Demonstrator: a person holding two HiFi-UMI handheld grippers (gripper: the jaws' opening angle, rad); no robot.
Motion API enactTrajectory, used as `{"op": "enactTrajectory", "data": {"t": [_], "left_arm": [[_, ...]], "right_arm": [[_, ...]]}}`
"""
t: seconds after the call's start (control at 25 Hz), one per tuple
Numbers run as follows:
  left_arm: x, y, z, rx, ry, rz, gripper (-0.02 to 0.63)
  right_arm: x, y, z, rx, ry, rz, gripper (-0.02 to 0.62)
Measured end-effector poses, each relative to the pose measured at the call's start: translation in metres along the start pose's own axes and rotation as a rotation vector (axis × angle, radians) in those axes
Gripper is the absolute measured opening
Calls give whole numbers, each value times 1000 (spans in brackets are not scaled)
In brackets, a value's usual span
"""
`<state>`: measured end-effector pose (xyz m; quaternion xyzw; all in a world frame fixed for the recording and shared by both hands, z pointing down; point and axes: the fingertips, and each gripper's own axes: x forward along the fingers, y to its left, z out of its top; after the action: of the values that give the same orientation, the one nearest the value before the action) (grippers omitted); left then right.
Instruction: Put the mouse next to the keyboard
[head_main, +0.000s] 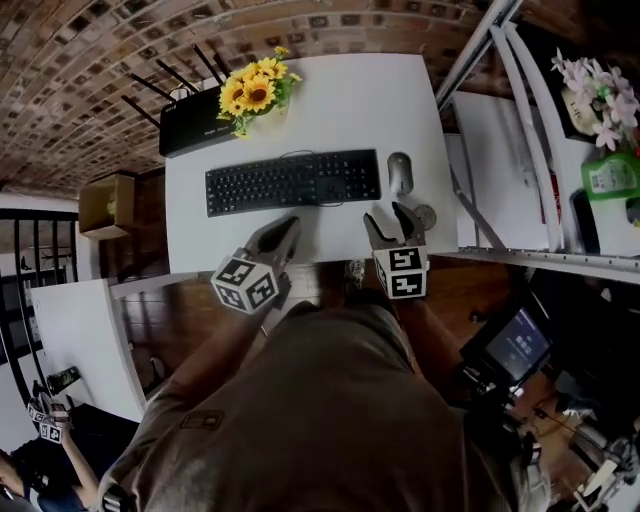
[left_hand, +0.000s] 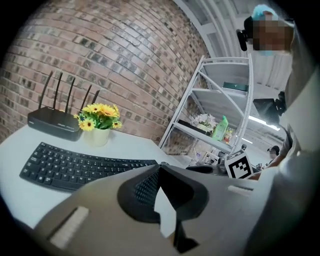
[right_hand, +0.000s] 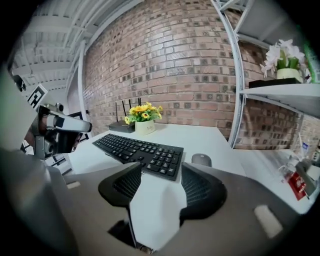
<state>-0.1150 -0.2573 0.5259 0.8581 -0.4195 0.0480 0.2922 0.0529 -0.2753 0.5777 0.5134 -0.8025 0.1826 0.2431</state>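
Jaws of right gripper (right_hand: 161, 166) apart, empty, left gripper (left_hand: 159, 169) clenched, rounded mouse (head_main: 399, 172) beside flat black keyboard (head_main: 293, 181)

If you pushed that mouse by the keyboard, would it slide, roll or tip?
Probably slide: the mouse lies low on the smooth white table. Its rounded back might slip from a pinch. It looks small beside the keyboard, so likely light.

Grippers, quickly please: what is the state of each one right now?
Left gripper: closed, holding nothing.
Right gripper: open, empty; the mouse lies ahead of it, untouched.
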Motion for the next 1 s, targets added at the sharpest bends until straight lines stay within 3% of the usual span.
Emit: {"op": "enactTrajectory", "data": {"t": [0.4,0.6,1.0], "left_arm": [[-120,-2,-32,26,-77,-20,-5],[-162,-4,-50,25,-83,-21,-5],[-191,-21,-58,49,-120,16,-5]], "right_arm": [[-76,118,-15,5,-62,3,225],[-112,170,-20,-7,-91,39,174],[-147,211,-10,-48,-151,154,103]]}}
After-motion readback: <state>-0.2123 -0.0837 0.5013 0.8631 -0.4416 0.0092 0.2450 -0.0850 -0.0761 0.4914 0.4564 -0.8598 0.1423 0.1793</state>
